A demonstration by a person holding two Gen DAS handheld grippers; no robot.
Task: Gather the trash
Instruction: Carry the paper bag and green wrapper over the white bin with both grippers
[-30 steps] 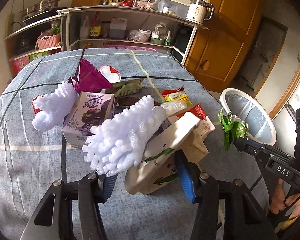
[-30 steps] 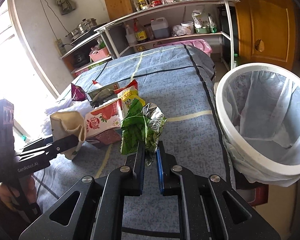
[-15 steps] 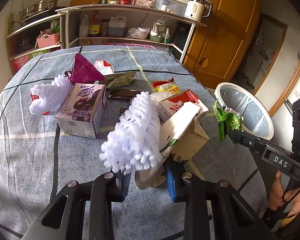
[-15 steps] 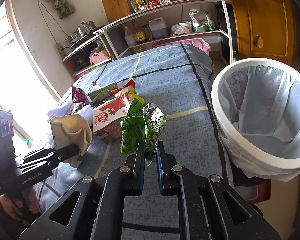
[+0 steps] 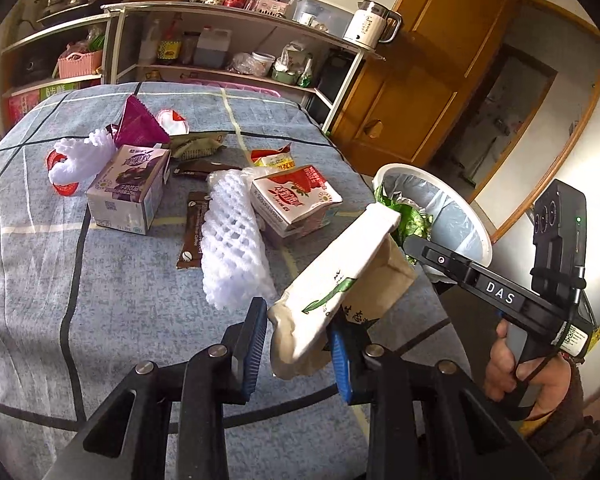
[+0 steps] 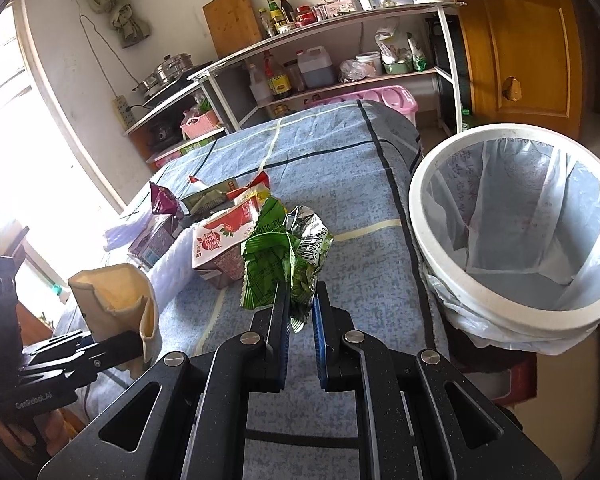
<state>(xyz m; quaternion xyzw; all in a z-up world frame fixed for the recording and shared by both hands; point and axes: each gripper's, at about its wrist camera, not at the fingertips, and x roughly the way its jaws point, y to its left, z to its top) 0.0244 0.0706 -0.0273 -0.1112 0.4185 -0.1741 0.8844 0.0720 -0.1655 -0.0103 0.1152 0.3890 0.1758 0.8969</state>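
My left gripper (image 5: 298, 336) is shut on a beige paper bag (image 5: 340, 276) and holds it above the table's near right corner; the bag also shows in the right wrist view (image 6: 116, 304). My right gripper (image 6: 300, 308) is shut on a crumpled green foil wrapper (image 6: 284, 256), held above the table edge just left of the white bin (image 6: 516, 232) with its plastic liner. In the left wrist view the wrapper (image 5: 408, 220) hangs at the bin's rim (image 5: 392, 172).
On the blue checked tablecloth (image 5: 60, 280) lie a white foam net (image 5: 232, 240), a red milk carton (image 5: 296, 200), a purple carton (image 5: 128, 188), brown sachets (image 5: 192, 236), a magenta packet (image 5: 138, 126) and more wrappers. Shelves (image 5: 228, 40) stand behind; a wooden door (image 6: 520, 40) stands right.
The left gripper has closed on the paper bag and lifted it toward the bin; the foam net dropped back onto the table. The right gripper carried the green wrapper closer to the bin.
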